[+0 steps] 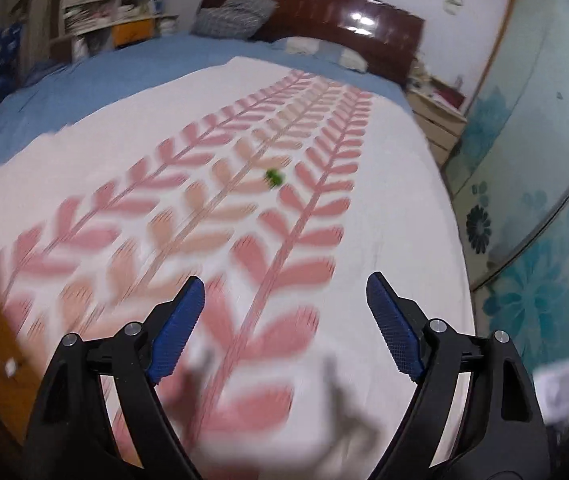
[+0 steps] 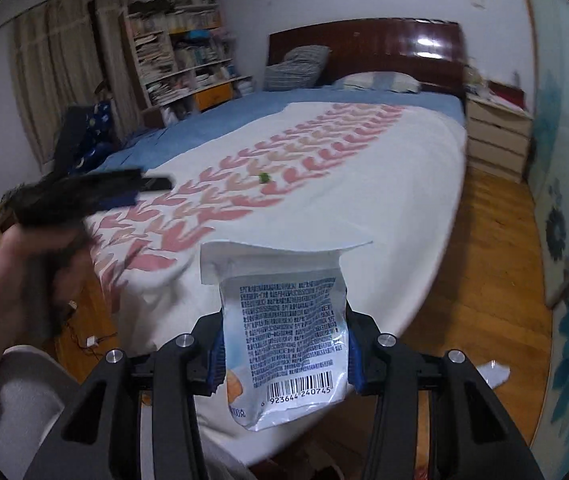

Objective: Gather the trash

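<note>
My right gripper (image 2: 282,354): clamped on a torn white snack pouch (image 2: 284,336), barcode side facing the camera, held off the foot of the bed. My left gripper (image 1: 284,320): fingers spread wide, nothing between them, over the white leaf-patterned bedspread (image 1: 384,200). Small green scrap (image 1: 274,177): lying mid-bedspread, well ahead of both grippers.

A torn-open white plastic snack pouch (image 2: 284,332), printed with dense text and a barcode, is held upright between blue gripper pads; a small crumpled green scrap (image 1: 274,177) is seen lying on the leaf-patterned bedspread
</note>
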Available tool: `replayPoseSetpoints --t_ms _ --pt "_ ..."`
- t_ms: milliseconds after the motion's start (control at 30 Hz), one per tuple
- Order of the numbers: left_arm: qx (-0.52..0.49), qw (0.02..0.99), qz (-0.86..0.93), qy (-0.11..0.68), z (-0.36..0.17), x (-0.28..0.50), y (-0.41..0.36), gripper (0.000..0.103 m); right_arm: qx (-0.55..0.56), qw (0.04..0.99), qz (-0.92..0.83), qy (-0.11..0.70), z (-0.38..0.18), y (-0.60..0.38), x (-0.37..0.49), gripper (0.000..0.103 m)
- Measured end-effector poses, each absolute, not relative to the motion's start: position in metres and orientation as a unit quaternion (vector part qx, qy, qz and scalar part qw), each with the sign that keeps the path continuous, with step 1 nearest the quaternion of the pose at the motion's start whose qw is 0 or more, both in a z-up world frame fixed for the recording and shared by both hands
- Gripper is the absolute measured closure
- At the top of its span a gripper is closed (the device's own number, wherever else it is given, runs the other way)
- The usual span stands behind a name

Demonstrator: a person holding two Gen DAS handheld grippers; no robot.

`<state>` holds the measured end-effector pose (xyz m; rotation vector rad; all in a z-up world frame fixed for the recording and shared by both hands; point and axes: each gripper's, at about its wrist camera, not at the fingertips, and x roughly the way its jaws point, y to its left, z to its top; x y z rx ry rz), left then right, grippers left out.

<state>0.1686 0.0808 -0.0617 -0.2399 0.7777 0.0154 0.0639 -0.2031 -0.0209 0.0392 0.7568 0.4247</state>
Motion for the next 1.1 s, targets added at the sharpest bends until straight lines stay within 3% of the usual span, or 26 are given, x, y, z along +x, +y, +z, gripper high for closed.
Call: replayPoseSetpoints --t_ms 267,567,700,767,833,933,1100 --pt "-0.035 0.909 0.028 0.414 -0.106 0.304 0.062 0.020 0.041 0.899 0.196 0.389 -0.038 -0.229 0.072 0.057" --pt "-0.072 0.880 0.059 0.466 -0.148 0.379 0.077 0.022 0.064 0.880 0.192 0.429 -0.071 -0.224 0.102 0.057" --pt "-0.066 0.867 0.074 0.488 -0.164 0.389 0.074 0.054 0.064 0.874 0.197 0.439 -0.082 -0.211 0.107 0.057" --pt "-0.071 0.868 0.071 0.486 -0.162 0.389 0.076 0.089 0.062 0.871 0.199 0.444 -0.086 -0.208 0.104 0.057" --pt "-0.074 0.869 0.067 0.485 -0.161 0.384 0.078 0.103 0.059 0.869 0.200 0.448 -0.089 -0.207 0.101 0.057" --pt "-0.068 0.876 0.061 0.474 -0.151 0.371 0.076 0.103 0.059 0.871 0.199 0.446 -0.085 -0.209 0.098 0.057" --pt "-0.027 0.903 0.043 0.427 -0.091 0.322 0.040 0.103 0.095 0.873 0.196 0.436 -0.076 -0.229 0.090 0.057"
